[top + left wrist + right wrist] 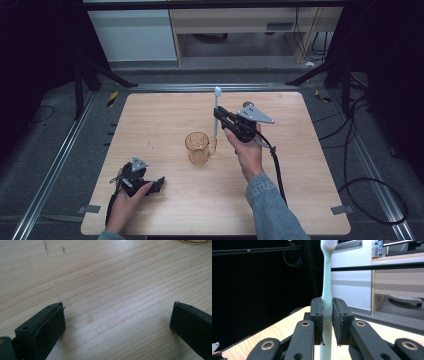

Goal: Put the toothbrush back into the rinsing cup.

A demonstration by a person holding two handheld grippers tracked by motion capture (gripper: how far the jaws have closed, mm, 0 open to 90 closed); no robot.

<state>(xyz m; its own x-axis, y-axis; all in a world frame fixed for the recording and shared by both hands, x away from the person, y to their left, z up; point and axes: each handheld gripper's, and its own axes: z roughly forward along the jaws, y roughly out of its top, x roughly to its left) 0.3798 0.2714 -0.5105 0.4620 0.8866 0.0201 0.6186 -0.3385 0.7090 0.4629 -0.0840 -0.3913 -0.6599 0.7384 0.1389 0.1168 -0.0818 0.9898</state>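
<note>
toothbrush held upright beside cup

right gripper (223, 118): clenched on the toothbrush (327, 290), jaws pinching its lower handle; brush upright, bristles on top, raised off the table (150, 115), just beyond and right of the cup (198, 148).
left gripper (150, 184): released, jaws spread wide, nothing between them; lies low on bare wood at the near left, well apart from the cup.
cup: amber, clear, handled, upright at mid-table, seemingly empty.
step, as judged: carrying the brush, likely toward the cup. next move calls for centring the handle end over the rim, then lowering before letting go.
</note>
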